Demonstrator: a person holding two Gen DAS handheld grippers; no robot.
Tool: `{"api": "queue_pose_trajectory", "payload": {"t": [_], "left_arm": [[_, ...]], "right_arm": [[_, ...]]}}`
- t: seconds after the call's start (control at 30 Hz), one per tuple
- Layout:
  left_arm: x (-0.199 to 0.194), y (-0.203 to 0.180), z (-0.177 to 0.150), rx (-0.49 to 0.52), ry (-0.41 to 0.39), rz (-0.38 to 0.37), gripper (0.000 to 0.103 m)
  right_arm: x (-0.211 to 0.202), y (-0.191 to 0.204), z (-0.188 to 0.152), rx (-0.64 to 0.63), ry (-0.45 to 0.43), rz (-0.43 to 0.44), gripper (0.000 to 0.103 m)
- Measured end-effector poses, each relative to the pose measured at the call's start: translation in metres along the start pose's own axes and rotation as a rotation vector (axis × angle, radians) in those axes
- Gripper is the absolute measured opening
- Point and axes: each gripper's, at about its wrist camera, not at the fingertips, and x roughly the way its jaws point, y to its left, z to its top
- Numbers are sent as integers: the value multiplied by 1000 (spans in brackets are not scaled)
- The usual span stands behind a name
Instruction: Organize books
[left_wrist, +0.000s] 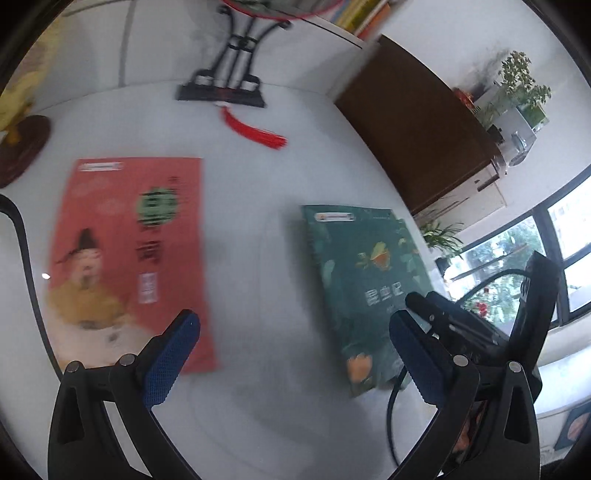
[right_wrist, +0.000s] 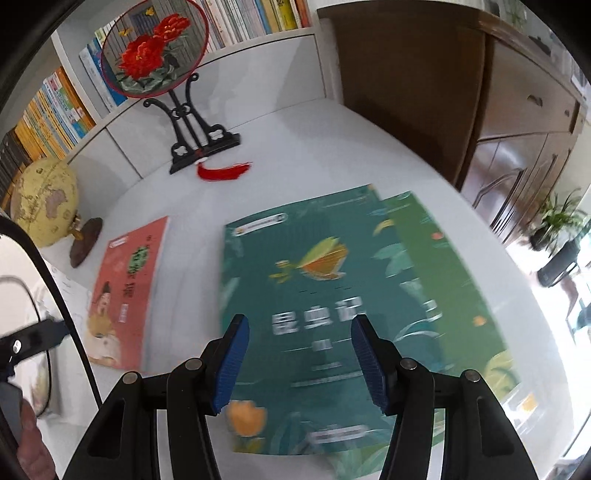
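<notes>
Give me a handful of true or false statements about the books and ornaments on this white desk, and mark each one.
1. The red paperback book lies flat on the white desk. True.
2. The dark teal paperback book lies under a lighter green book. False: the teal one lies on top, overlapping the green one.
3. The right tool is clamped on the teal book. False: its blue pads stand apart above the cover, holding nothing.
4. A yellow globe on a dark wooden base stands beyond the red book. True.
5. The round embroidered fan on a black stand shows blue flowers. False: they are red.
</notes>
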Motion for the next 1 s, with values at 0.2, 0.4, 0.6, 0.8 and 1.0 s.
{"api": "queue_pose_trajectory", "payload": {"t": [0.2,0.4,0.6,0.8,1.0], "left_arm": [[34,-27,3,17,28,14,102],[54,-43,-1,52,61,5,102],[66,-46,-1,46,86,-35,102],[75,-47,-1,56,99,-28,102],[83,-46,-4,30,125,-72,102]], "right_arm": [[5,-29,10,12,3,-16,56],[9,-60,12,103,-3,-29,56],[21,-71,15,107,21,-25,56],[36,-77,3,131,52,11,56],[38,-71,2,106,42,13,57]]}}
